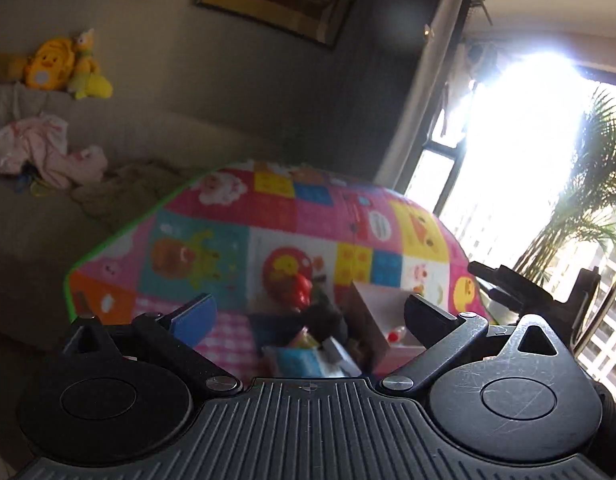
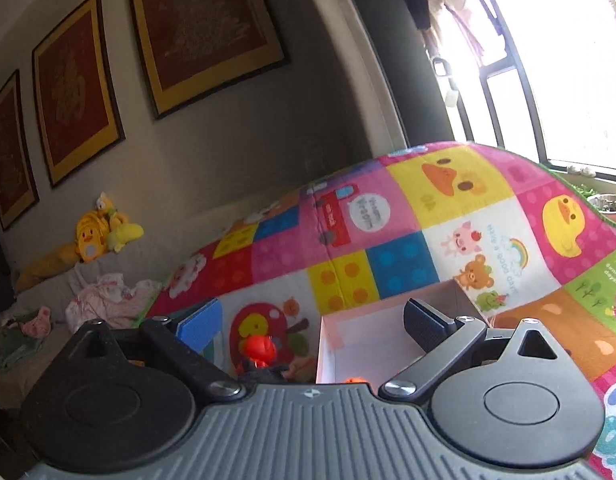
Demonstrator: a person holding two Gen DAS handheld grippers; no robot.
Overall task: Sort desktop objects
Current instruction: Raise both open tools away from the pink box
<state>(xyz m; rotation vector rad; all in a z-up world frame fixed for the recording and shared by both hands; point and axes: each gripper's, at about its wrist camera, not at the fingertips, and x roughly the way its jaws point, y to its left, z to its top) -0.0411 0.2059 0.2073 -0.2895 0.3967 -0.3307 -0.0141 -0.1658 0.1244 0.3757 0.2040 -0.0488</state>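
My left gripper [image 1: 308, 316] is open and empty above a colourful play mat [image 1: 236, 240]. Below it lie a red toy figure [image 1: 302, 290], a dark object [image 1: 323, 320], small packets [image 1: 304, 356] and a pink open box [image 1: 381, 312]. The other gripper [image 1: 511, 284] shows at the right edge. My right gripper [image 2: 311, 320] is open and empty above the same mat [image 2: 407, 240]. The red toy [image 2: 258, 350] sits between its fingers, low in view. The pink box [image 2: 359, 336] stands just right of the toy, with a small orange thing [image 2: 353, 380] inside it.
A grey sofa [image 1: 156, 140] with yellow plush toys [image 1: 64, 66] and pink clothes [image 1: 40, 148] lies beyond the mat. Framed pictures [image 2: 200, 32] hang on the wall. A bright window [image 1: 519, 140] and a palm plant [image 1: 595, 184] are at the right.
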